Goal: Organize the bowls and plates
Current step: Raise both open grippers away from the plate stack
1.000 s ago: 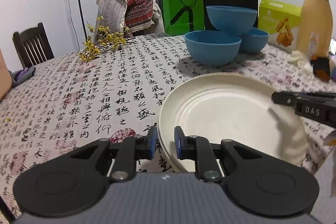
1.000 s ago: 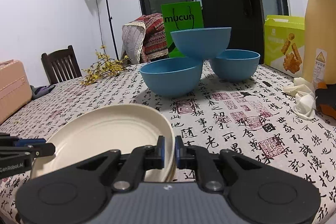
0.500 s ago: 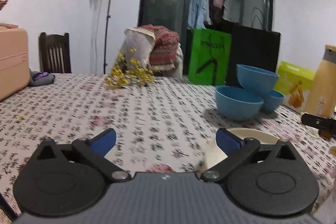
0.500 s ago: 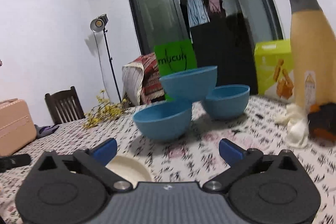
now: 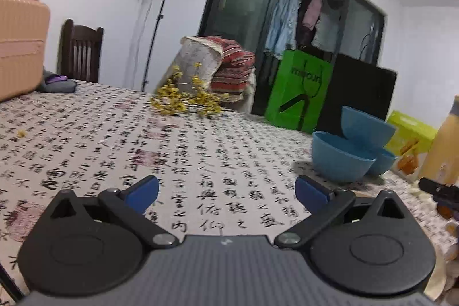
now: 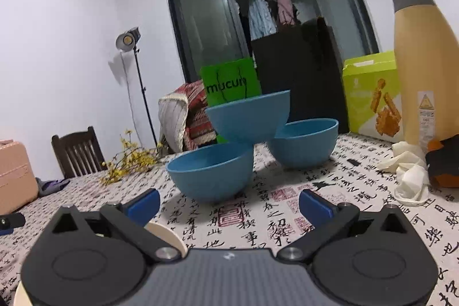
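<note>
The round table (image 6: 358,191), covered by a cloth printed with black calligraphy, is carrying everything the task concerns. Judging by how things are lying, the plates look dealt with: a cream plate stack (image 6: 169,234) is sitting flat on the cloth at the near edge, showing only as a sliver of rim under the right gripper's (image 6: 228,204) left finger, and nothing is gripping it. How many plates are making up that stack cannot be told from here.

The bowls are what is remaining. Three blue bowls are standing in a loose pyramid in the middle of the table: the near bowl (image 6: 212,177) and the far bowl (image 6: 305,142) are resting on the cloth, side by side, and the top bowl (image 6: 248,116) is perching tilted across both their rims instead of nesting in either. To my eye they are still waiting to be nested into one stack.

The right gripper is pointing straight at this group with its jaws standing wide apart and empty, the near bowl lying just beyond its blue pads (image 6: 314,204). The left gripper (image 5: 226,191) is likewise spread wide and holding nothing, facing bare cloth with the bowls (image 5: 344,159) off to its right.

Beyond the bowls, a tall tan bottle (image 6: 418,62), a green snack box (image 6: 373,93) and a crumpled white tissue (image 6: 407,171) are sitting at the table's right side.
</note>
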### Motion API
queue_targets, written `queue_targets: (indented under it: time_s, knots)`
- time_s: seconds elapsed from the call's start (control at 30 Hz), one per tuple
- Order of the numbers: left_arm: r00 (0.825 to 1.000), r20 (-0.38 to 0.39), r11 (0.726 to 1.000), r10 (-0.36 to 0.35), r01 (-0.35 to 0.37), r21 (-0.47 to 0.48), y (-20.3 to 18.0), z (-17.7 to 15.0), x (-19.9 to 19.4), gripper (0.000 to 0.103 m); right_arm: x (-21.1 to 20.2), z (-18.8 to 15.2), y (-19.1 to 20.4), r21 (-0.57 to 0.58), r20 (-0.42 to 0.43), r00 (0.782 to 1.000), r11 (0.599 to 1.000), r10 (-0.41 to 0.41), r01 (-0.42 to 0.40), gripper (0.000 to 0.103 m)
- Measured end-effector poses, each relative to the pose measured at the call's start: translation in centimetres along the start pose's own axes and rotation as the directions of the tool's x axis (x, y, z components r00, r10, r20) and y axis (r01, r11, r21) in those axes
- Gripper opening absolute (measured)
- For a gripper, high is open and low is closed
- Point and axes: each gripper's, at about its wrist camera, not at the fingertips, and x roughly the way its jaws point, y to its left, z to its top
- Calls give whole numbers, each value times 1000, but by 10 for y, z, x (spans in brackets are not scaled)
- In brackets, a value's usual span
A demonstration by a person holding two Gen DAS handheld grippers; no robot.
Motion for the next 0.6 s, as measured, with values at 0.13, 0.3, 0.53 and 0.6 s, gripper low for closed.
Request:
queue_targets:
  time_s: [0.13, 0.3, 0.53, 0.6]
  knots:
    - [1000, -9, 1000, -21, 21, -16, 3, -2, 1, 103, -2, -2, 5, -26, 23, 999, 999, -22, 23, 103]
    - [1000, 3, 1000, -27, 27, -9, 1, -4, -2, 103, -3, -3, 13, -74, 21, 1000, 997, -22, 23, 103]
    - [1000, 4, 1000, -21, 22, -23, 3, -4, -2, 103, -5, -4, 13, -60, 32, 999, 997, -42, 44, 103]
    - [1000, 7, 1000, -16, 16, -24, 3, -4, -3, 103, -5, -4, 14, -63, 29, 999, 997, -44, 46, 103]
